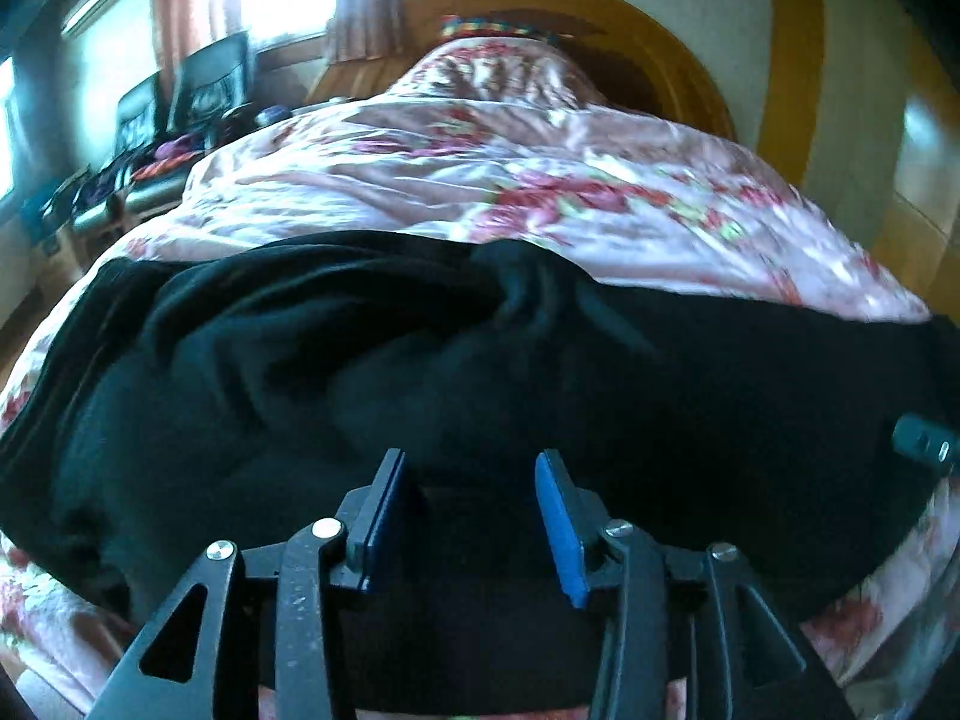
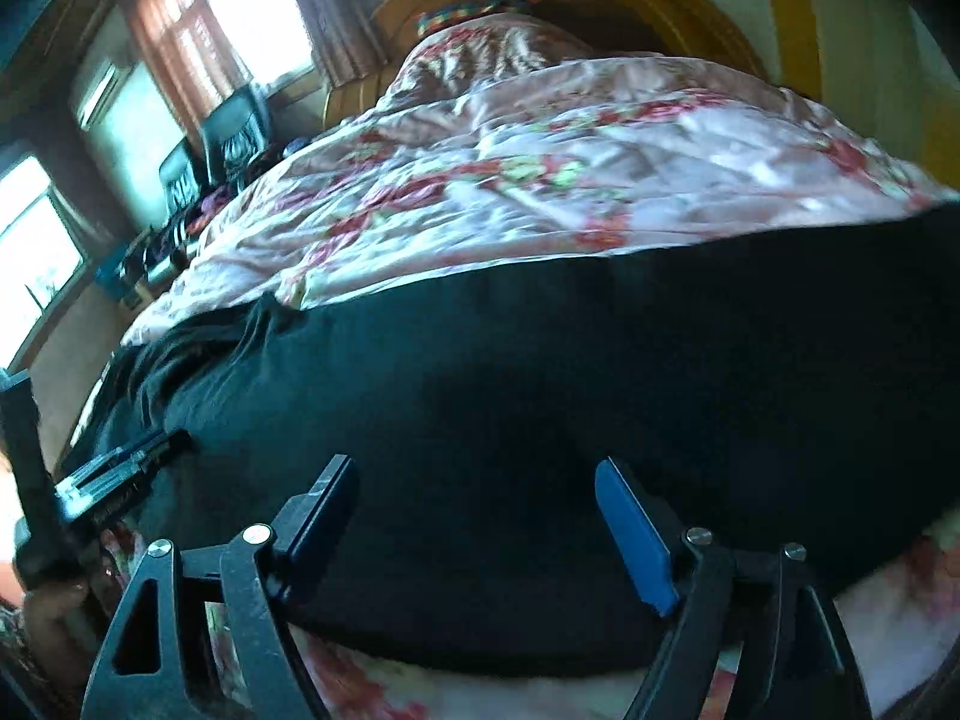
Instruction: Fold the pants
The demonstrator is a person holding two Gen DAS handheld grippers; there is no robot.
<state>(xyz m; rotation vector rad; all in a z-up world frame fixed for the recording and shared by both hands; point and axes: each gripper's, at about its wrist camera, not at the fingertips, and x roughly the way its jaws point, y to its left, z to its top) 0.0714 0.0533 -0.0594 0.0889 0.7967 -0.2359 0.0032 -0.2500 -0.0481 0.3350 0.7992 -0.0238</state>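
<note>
Both grippers sit low at the near edge of the black pants, which lie spread across the floral bedspread. My left gripper has its fingers spread over a rumpled patch, gripping nothing. My right gripper is wider apart still, above smoother cloth, also empty. They're side by side along one edge — I'd say so I can pinch and lift it evenly for a fold. Bunching near the middle could drag.
</note>
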